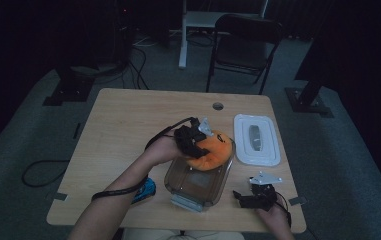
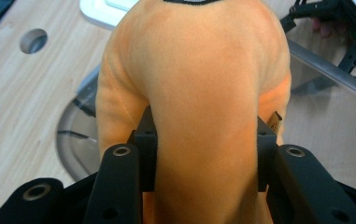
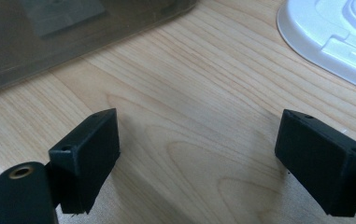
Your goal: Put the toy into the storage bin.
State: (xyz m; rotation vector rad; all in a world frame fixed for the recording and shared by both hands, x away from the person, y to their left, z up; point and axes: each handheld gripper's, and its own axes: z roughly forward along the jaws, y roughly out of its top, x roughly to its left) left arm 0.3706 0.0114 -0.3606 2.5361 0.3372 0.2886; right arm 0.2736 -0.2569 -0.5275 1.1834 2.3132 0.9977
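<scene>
An orange plush toy (image 1: 210, 151) with a small dark face hangs over the far end of a clear plastic container (image 1: 178, 186) at the table's middle. My left gripper (image 1: 194, 141) is shut on the plush, and in the left gripper view both black pads (image 2: 144, 140) press into the orange plush toy (image 2: 199, 93) above the clear plastic container (image 2: 325, 112). My right gripper (image 1: 250, 196) rests low near the table's front right edge, open, with bare wood between its fingers (image 3: 91, 149) in the right gripper view.
A white lid (image 1: 256, 139) lies flat to the right of the container, its corner being the white lid (image 3: 334, 32) in the right gripper view. A blue object (image 1: 145, 191) sits under my left forearm. A cable hole (image 1: 218, 106) marks the table's far side. A folding chair (image 1: 245, 40) stands beyond.
</scene>
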